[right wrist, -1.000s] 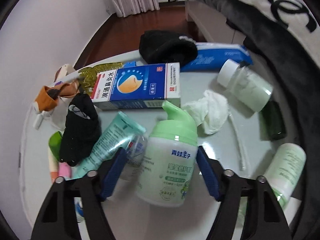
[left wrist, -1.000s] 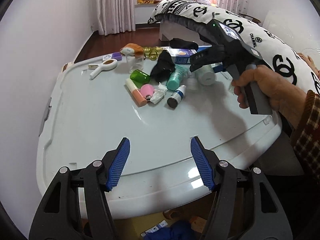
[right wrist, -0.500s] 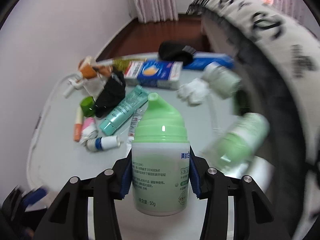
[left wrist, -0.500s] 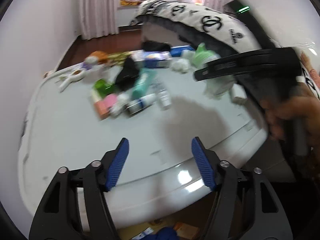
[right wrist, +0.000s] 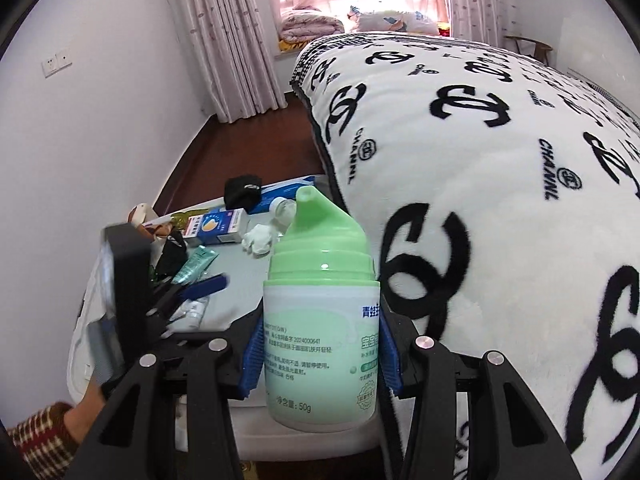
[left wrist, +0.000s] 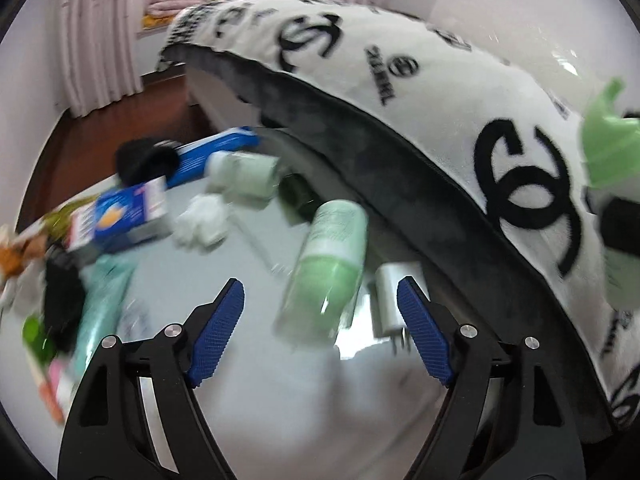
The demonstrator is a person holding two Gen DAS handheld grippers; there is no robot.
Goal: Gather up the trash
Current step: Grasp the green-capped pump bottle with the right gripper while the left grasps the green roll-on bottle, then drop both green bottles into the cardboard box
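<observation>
My right gripper [right wrist: 320, 360] is closed on the green pump bottle [right wrist: 322, 320], both blue pads pressing its sides, and it is lifted clear above the white table [right wrist: 236, 292], beside the big bed blanket [right wrist: 500, 160]. To do this step well, I think I must keep the bottle upright and squeeze evenly, because its smooth round wall can slip.

My left gripper [left wrist: 320, 332] is wide open and holds nothing; its jaws have just been opening further. It points down at a green bottle lying [left wrist: 326, 268] on the table, just beside a white plug [left wrist: 390, 300]. I should bring the pads to both sides of its body before closing.

From large to small I count: one blanket, one table, two blue boxes [left wrist: 124, 216], two lying pale green bottles, one teal tube [left wrist: 104, 304], one crumpled tissue [left wrist: 202, 222]. Other small things at the left are too blurred to count.
</observation>
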